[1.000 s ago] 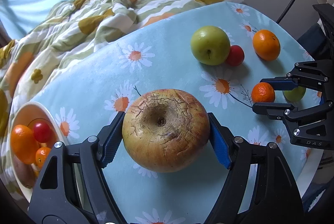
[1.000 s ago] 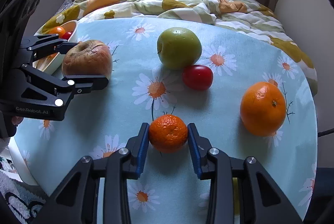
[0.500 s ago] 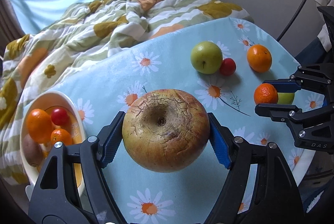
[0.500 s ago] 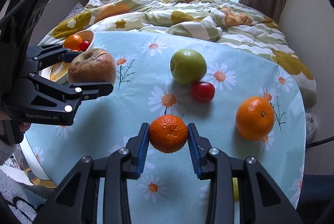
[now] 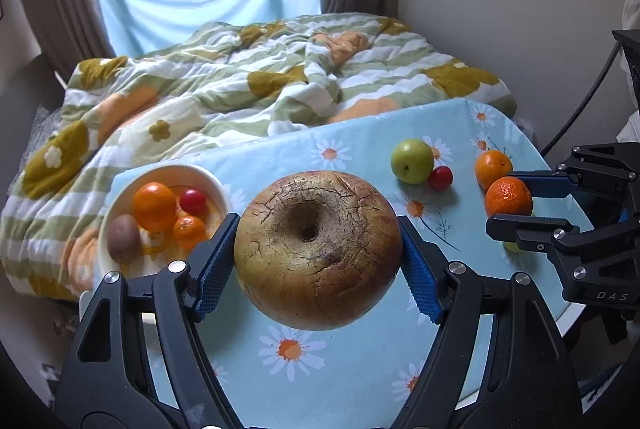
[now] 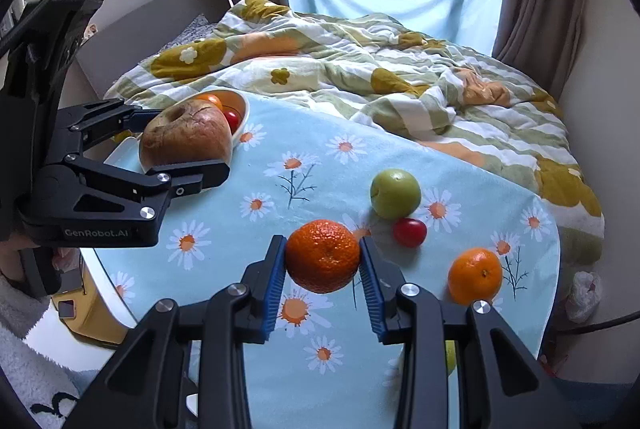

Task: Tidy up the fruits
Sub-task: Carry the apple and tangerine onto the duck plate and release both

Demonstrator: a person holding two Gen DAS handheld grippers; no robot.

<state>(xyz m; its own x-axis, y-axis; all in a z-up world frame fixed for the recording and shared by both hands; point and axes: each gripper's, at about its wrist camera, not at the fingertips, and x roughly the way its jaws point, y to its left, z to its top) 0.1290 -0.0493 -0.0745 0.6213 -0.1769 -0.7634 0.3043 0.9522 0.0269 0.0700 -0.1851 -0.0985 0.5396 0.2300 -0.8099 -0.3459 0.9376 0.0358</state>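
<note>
Left gripper (image 5: 318, 249), left wrist view: blue pads pressed on either flank of a large cracked russet apple (image 5: 318, 249), jaws spread wide around it, fruit carried clear above the daisy-print tablecloth (image 5: 340, 369). White bowl (image 5: 120, 197) at the cloth's left end, holding an orange (image 5: 154, 201), a small mandarin (image 5: 189, 231), a red cherry tomato (image 5: 193, 200) and a brown fruit, probably a kiwi (image 5: 124, 243). Green apple (image 5: 412, 161) on the far cloth, second cherry tomato (image 5: 440, 177) touching it; loose orange (image 5: 493, 165) near the right edge. Right gripper (image 5: 510, 203) at the right margin, closed on a held mandarin (image 5: 508, 197). Flowered quilt (image 5: 240, 89) beyond the table. Right wrist view: right gripper (image 6: 323, 257), jaws drawn narrow, pads clamped on both sides of the held mandarin (image 6: 323, 256), lifted off the cloth (image 6: 280, 189). Green apple (image 6: 395, 193) and cherry tomato (image 6: 409, 232) just beyond it, touching; loose orange (image 6: 475, 275) to the right, apart from both. Left gripper (image 6: 180, 147) at left, russet apple (image 6: 186, 139) gripped between its fingers in front of the bowl (image 6: 242, 117), whose contents are mostly hidden behind the apple.
</note>
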